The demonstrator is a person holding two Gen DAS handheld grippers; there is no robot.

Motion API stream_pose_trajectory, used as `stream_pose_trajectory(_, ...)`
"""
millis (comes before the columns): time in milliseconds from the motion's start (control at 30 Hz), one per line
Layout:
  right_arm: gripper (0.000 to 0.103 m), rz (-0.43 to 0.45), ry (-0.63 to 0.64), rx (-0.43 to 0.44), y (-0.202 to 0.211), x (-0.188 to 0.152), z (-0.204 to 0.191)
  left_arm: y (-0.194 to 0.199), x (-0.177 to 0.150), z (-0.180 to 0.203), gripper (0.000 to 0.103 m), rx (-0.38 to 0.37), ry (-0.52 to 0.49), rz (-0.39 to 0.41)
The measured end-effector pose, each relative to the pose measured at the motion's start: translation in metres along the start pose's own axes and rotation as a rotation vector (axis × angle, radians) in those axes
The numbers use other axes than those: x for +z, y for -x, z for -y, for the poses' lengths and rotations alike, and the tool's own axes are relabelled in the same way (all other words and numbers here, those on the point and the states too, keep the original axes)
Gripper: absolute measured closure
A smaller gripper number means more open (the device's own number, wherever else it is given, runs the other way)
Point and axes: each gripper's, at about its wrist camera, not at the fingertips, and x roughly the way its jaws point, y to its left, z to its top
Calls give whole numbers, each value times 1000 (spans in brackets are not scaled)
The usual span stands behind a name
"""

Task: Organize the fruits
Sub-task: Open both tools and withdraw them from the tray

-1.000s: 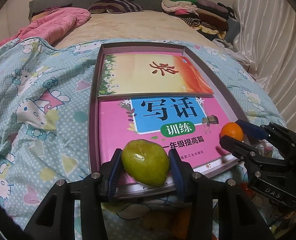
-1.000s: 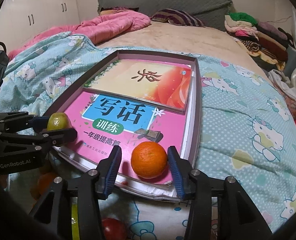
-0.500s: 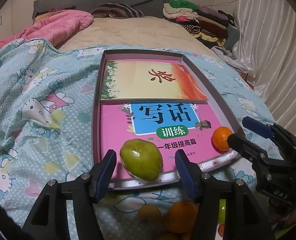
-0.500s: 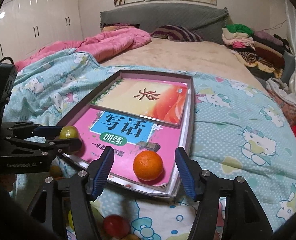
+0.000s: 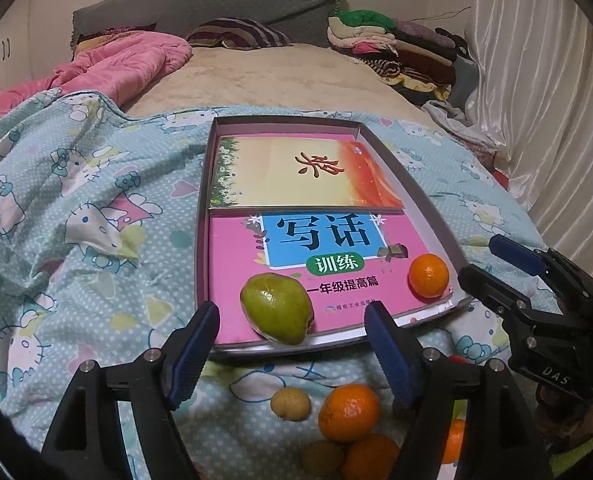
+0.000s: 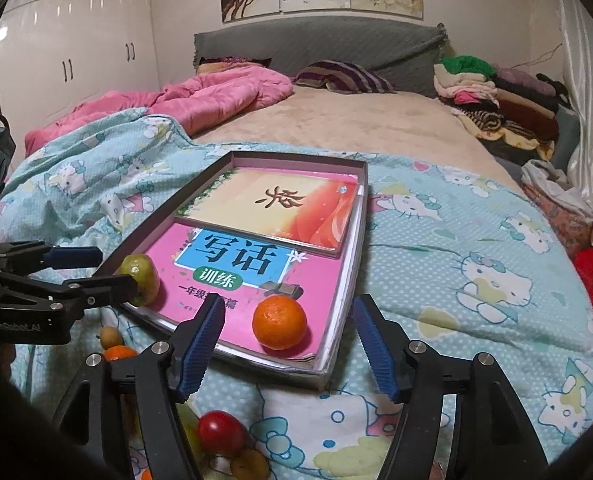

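Observation:
A green pear [image 5: 277, 307] lies on the pink book [image 5: 292, 288] at the near left of a shallow box [image 5: 428, 204]; it also shows in the right wrist view [image 6: 141, 278]. An orange [image 5: 428, 275] lies at the book's near right corner, seen too in the right wrist view [image 6: 279, 322]. My left gripper [image 5: 292, 344] is open and empty, just short of the pear. My right gripper [image 6: 288, 340] is open and empty, just short of the orange. Loose fruit lies below the box: oranges [image 5: 349, 412], a small brown fruit [image 5: 290, 403], a red fruit [image 6: 220, 432].
The box lies on a Hello Kitty quilt [image 5: 76, 216] on a bed. A second yellow-orange book [image 5: 296, 172] lies in the box's far half. A pink duvet [image 6: 184, 100] and stacked clothes [image 6: 496, 92] lie farther back. A curtain [image 5: 556, 80] hangs on the right.
Both grippers opened and drew back. The pear and the orange were let go and now rest on the pink book. More loose fruit shows below the box.

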Motion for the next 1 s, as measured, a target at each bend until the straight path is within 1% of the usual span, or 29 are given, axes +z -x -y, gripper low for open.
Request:
stream_pose_trajectory(100, 32, 15, -12, 0, 6, 1, 2, 6, -2, 0, 25, 5, -2, 7)
stream_pose_trajectory(233, 29, 32, -4, -3, 16, 1, 1, 17, -5, -2, 18, 6, 20, 25)
stream_pose_trajectory(333, 29, 51, 9, -25, 23, 1, 0, 23, -8, -3, 16, 2, 24, 28)
stream_pose_trajectory(500, 29, 87, 15, -14, 38, 1, -4, 33, -11, -3, 16, 1, 29, 36)
stream_pose_trajectory(600, 28, 106, 34, -29, 48, -4, -8, 37, -13, -2, 16, -6, 37, 36)
stream_pose_trajectory(833, 28, 107, 33, -17, 66, -23, -12, 46, -22, -1, 16, -7, 41, 39)
stream_pose_trajectory(1000, 28, 102, 33, -8, 69, -29, -14, 50, -29, 2, 16, 0, 32, 36)
